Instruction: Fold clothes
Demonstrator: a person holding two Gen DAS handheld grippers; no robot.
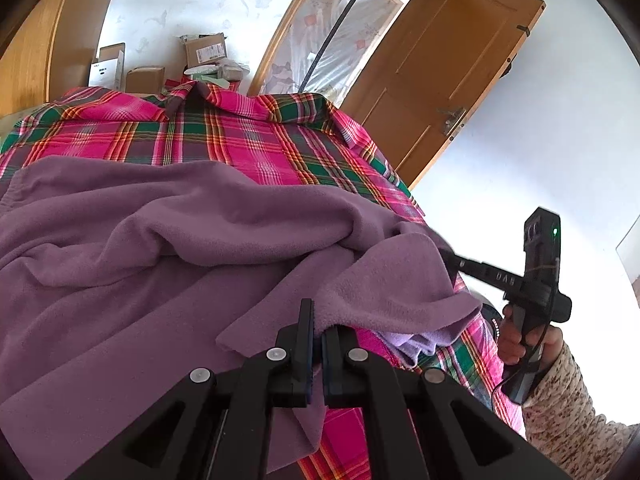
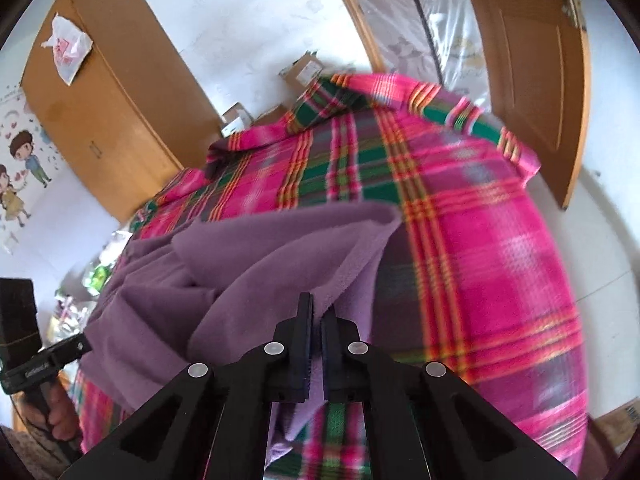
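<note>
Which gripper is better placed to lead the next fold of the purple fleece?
Probably left: the left gripper pinches the purple fleece at a free corner. The right gripper is clamped on an edge too.

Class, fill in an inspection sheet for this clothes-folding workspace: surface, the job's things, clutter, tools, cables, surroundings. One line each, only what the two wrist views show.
Surface: pink and green plaid cloth covers it, rumpled at the far edge.
Job's things: purple fleece garment, bunched in folds on the plaid cloth.
Clutter: cardboard boxes stacked beyond the far edge.
Tools: left tool shut on a fleece edge; right tool shut on another edge of the fleece.
Cables: black cable hangs in front of the doorway.
Surroundings: open wooden door, wooden wardrobe, white bag on the wardrobe, cartoon wall stickers.
</note>
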